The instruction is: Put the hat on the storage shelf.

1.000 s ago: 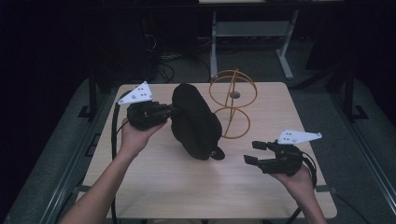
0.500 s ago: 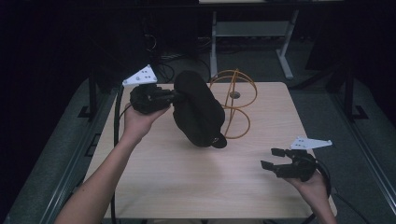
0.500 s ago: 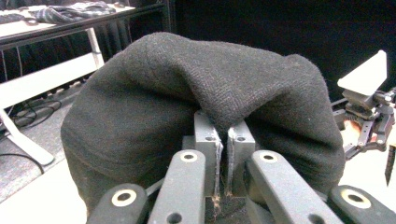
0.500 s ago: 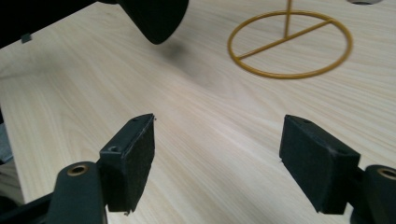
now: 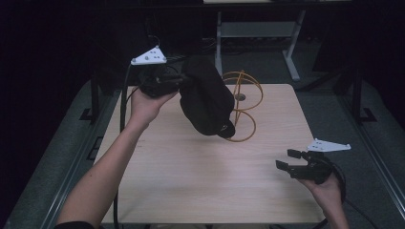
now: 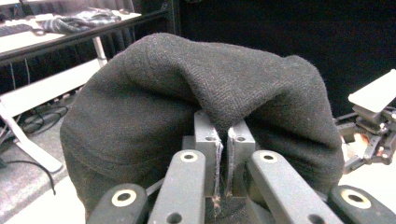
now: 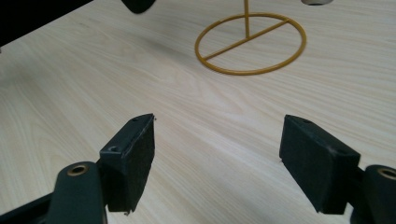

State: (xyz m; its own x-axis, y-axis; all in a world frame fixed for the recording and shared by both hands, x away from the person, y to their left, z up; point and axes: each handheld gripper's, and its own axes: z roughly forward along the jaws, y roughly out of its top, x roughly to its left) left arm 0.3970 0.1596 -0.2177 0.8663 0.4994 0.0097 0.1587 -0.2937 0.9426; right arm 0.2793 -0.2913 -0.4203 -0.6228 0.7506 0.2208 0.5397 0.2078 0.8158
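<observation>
A black knit hat (image 5: pixel 205 102) hangs in the air over the far middle of the table, just in front of a gold wire stand (image 5: pixel 246 105). My left gripper (image 5: pixel 184 81) is shut on a fold of the hat's fabric, and the left gripper view shows the cloth (image 6: pixel 187 93) pinched between the pads (image 6: pixel 223 140). At the table's right front corner my right gripper (image 5: pixel 286 160) stands open. Its jaws have just been opening, and there is nothing between them (image 7: pixel 217 154). The right gripper view shows the stand's base ring (image 7: pixel 250 44) flat on the wood.
The light wooden table (image 5: pixel 191 181) lies bare in front of the stand. Dark floor surrounds it, with a white desk frame (image 5: pixel 286 43) behind. A cable (image 5: pixel 125 95) hangs from the left gripper along the table's left side.
The left hand has lifted the hat higher and a little farther back. The right gripper has drawn away to the right front corner, and its jaws look a little wider.
</observation>
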